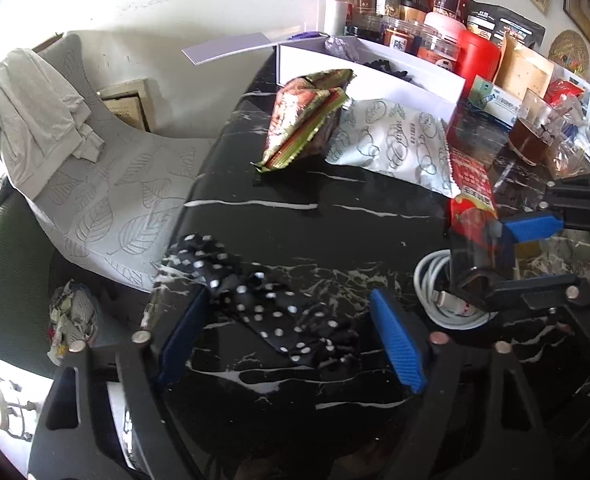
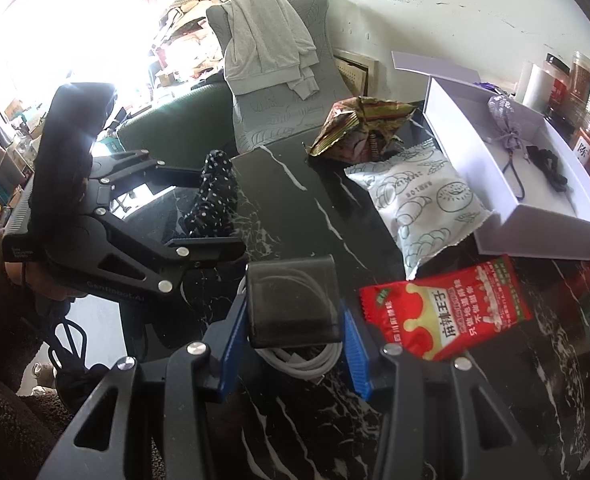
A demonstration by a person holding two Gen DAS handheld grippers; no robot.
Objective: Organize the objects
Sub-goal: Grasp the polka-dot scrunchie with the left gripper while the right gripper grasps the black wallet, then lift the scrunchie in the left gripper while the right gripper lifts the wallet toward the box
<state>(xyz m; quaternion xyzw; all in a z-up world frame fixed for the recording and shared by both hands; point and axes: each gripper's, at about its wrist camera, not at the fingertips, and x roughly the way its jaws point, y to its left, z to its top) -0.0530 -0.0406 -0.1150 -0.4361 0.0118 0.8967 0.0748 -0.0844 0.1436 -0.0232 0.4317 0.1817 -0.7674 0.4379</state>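
Two tools | left tool (image 1: 291, 340) open astride dotted bow (image 1: 263, 304), lying diagonally | right tool (image 2: 293, 344) clamps dark case (image 2: 293, 304)

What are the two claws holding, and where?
The right claw grips the dark see-through case by its two sides. The left claw straddles the dotted cloth, holding nothing.

Lighting: daylight, strong. Source: a window (image 2: 55, 12) at upper left of the right wrist view, blown out to white, detail lost around it. Wall (image 1: 175, 8) evenly lit, pale. Bench (image 1: 335, 216): glossy black marble-patterned top, soft sheen and faint reflections, shadows weak. Distortion: heavy fisheye curvature, straight edges bowed; dark circular vignette at the corners of both views. Focus: centre reasonably sharp; near parts at the bottom edge dark and soft; slight colour fringing near the rim.
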